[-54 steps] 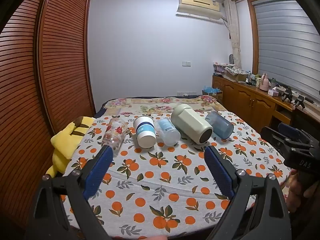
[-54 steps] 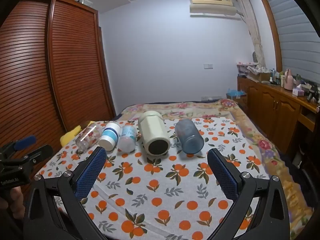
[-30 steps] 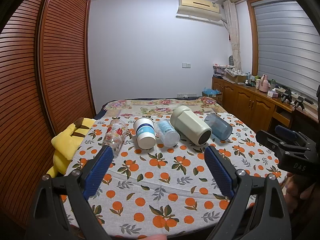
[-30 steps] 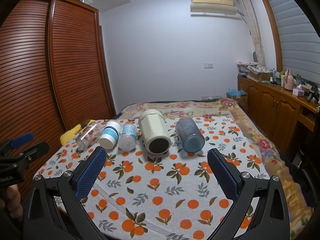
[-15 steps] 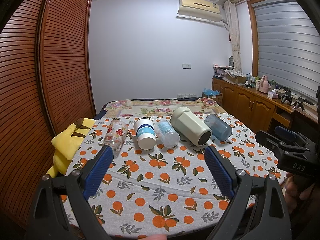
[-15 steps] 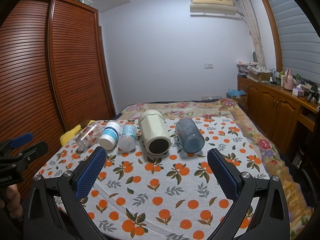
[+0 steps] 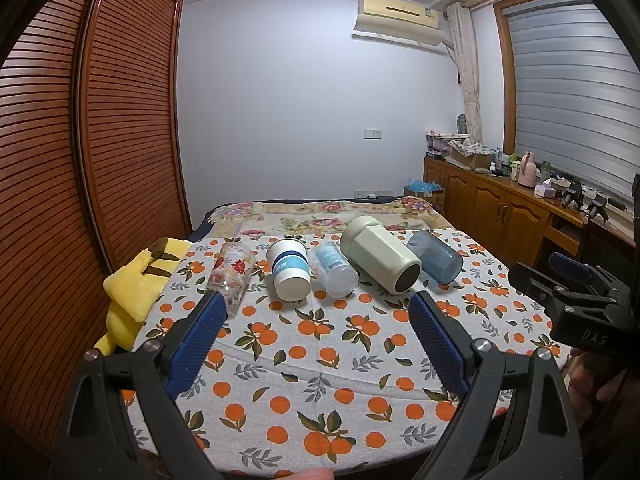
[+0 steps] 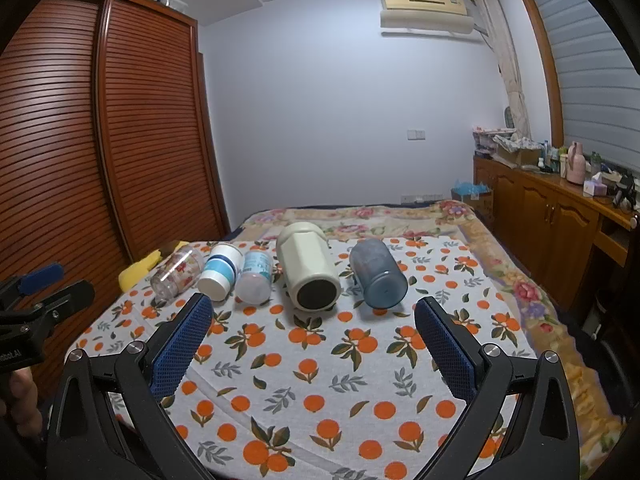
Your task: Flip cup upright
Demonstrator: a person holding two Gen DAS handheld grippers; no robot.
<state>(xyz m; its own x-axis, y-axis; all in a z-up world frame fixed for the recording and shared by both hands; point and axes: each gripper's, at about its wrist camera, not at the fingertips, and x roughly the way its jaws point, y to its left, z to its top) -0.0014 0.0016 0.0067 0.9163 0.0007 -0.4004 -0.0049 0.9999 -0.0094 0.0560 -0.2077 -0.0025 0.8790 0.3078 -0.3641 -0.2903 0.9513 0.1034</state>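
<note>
Several cups lie on their sides in a row on the orange-print cloth (image 7: 312,360): a clear floral glass (image 7: 230,272), a white cup with a blue band (image 7: 289,274), a clear cup with a blue label (image 7: 334,270), a big cream cup (image 7: 380,260) and a blue translucent cup (image 7: 436,256). They show in the same order in the right wrist view: glass (image 8: 176,270), white cup (image 8: 220,272), labelled cup (image 8: 256,276), cream cup (image 8: 310,266), blue cup (image 8: 378,274). My left gripper (image 7: 314,320) and right gripper (image 8: 312,320) are open, empty, short of the row.
A yellow plush toy (image 7: 138,280) lies at the cloth's left edge by the slatted wardrobe (image 7: 80,160). A wooden cabinet (image 7: 512,216) with clutter stands at the right. The floral bedspread (image 8: 380,216) extends behind the cups.
Both grippers have drifted only slightly; the cups have not moved and both grippers stay open.
</note>
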